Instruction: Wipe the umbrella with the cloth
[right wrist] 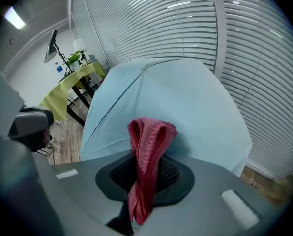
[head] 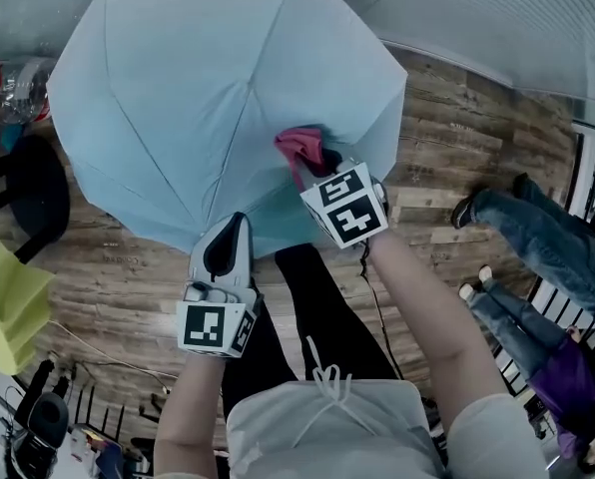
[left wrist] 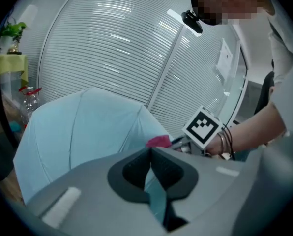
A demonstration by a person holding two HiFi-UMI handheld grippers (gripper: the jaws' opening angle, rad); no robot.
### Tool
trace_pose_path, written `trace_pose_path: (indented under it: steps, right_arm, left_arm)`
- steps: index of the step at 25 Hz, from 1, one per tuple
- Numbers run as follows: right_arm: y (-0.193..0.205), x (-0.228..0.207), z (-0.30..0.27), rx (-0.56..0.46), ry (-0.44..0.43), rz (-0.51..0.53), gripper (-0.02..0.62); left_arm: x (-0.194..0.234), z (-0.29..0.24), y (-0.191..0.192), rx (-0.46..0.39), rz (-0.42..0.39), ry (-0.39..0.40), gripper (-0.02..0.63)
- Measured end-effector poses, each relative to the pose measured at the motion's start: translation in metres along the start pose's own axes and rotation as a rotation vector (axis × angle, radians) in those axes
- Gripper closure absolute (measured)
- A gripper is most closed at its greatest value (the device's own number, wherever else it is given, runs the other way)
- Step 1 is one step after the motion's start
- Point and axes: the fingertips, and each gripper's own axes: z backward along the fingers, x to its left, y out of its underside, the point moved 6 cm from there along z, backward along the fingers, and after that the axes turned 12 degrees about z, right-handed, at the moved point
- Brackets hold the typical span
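An open light-blue umbrella fills the upper middle of the head view, its canopy facing up at me. My left gripper is shut on the canopy's near edge; a strip of blue fabric runs between its jaws. My right gripper is shut on a folded pink cloth, which rests against the canopy near its right side. In the right gripper view the pink cloth stands up out of the jaws against the umbrella. The left gripper view catches the umbrella, the cloth and the right gripper's marker cube.
Wooden floor lies below. A black chair and a yellow-green cloth-covered table stand at the left, with a plastic bottle. Two seated people's legs are at the right. A wall of window blinds rises behind the umbrella.
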Motion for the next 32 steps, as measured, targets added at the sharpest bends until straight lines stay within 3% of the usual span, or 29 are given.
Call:
trace_pose_path:
  steps: [14,20,32]
  right_arm:
    - [0.012,-0.091,0.034,0.005,0.081,0.013,0.535]
    - [0.021,-0.127,0.034,0.008,0.106,-0.030,0.535]
    - [0.045,-0.203,0.022,0.058,0.228,0.019,0.537]
  left_arm:
    - [-0.052,-0.049,-0.017,-0.017,-0.091,0.070,0.600]
    - [-0.061,-0.066,-0.007,0.027,-0.059,0.059,0.600]
    - [-0.071,-0.105,-0.004,0.015,-0.080,0.050,0.600]
